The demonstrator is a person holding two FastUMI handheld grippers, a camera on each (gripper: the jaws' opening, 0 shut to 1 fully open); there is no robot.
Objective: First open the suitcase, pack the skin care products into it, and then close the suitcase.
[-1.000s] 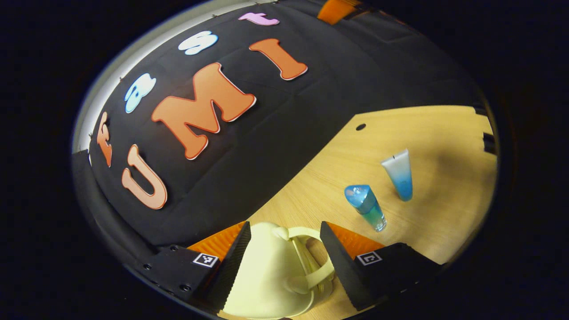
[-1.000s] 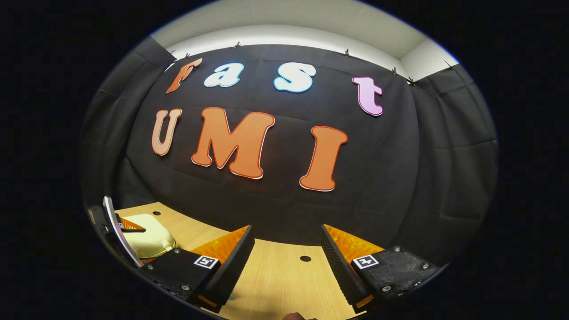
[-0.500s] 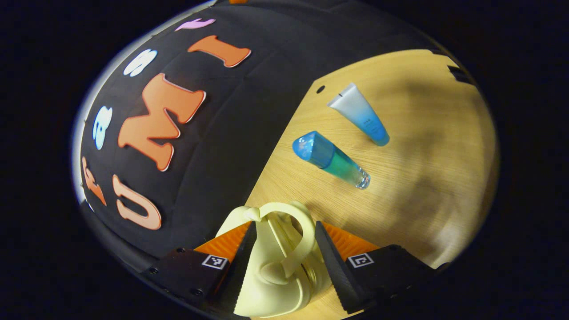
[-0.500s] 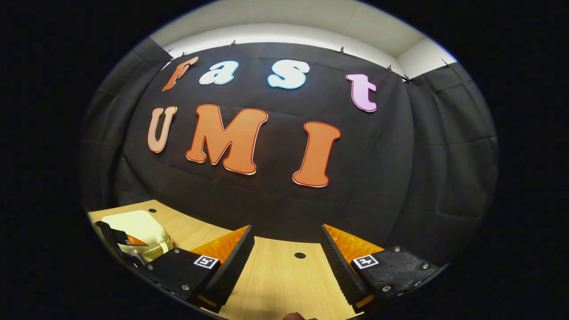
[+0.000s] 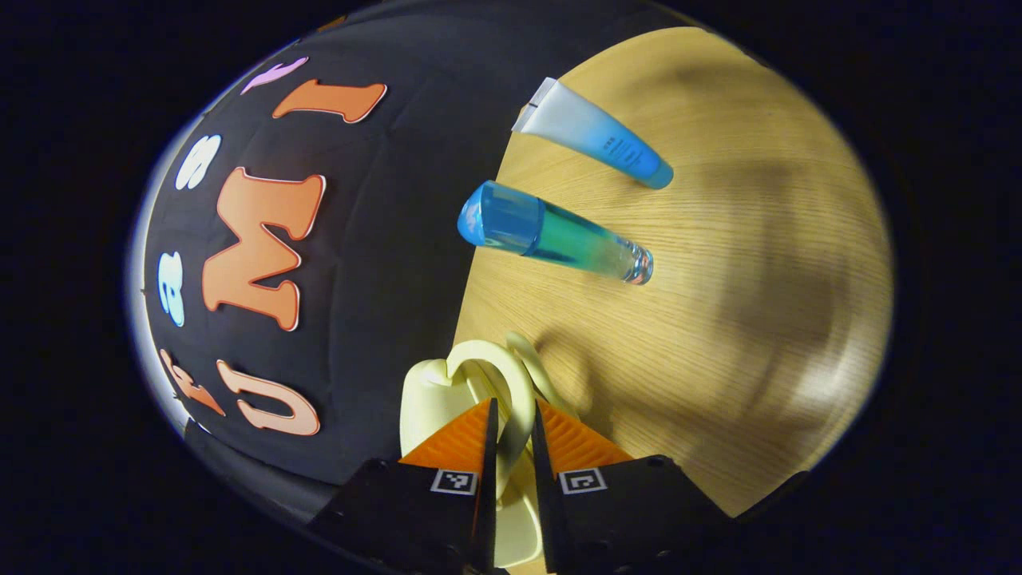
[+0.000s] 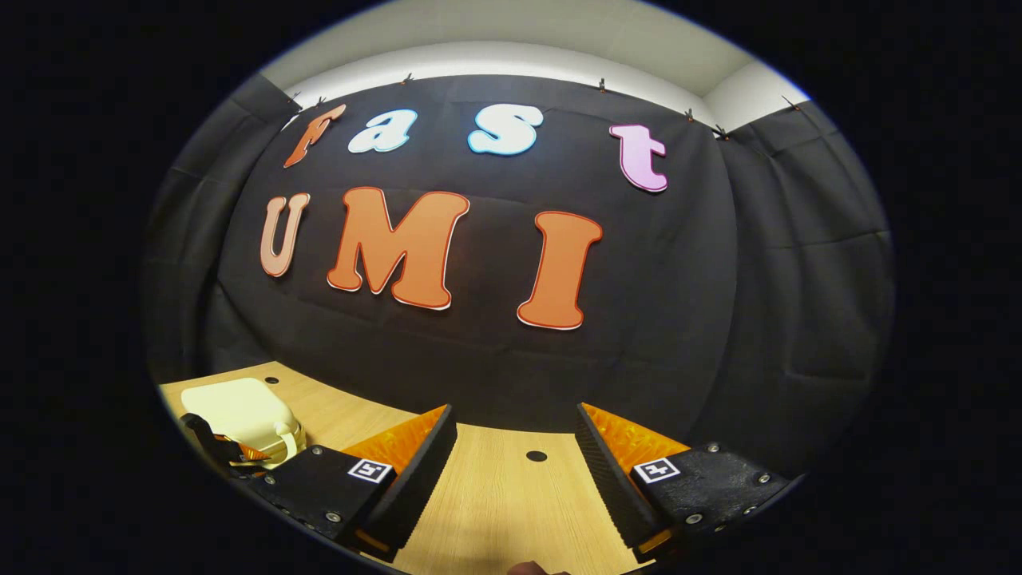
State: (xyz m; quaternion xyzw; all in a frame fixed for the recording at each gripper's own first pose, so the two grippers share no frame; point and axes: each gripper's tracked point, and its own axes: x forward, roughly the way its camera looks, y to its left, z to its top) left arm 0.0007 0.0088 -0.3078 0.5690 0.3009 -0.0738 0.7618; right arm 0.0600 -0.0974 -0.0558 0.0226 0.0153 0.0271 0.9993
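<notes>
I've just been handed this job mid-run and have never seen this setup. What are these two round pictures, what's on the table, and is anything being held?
There is no robot arm here: a person carries a two-finger claw in each hand, and a camera rides on each claw, looking out along its fingers.

In the left gripper view, the left claw has its fingers nearly closed on the looped handle of the small cream plastic suitcase, which looks closed. On the light wooden table beyond it are a clear bottle with a blue cap and a white-to-blue squeeze tube. Both are apart from the suitcase.

In the right gripper view, the right claw is open and holds nothing, over bare table. The suitcase and the left claw show at far left.
</notes>
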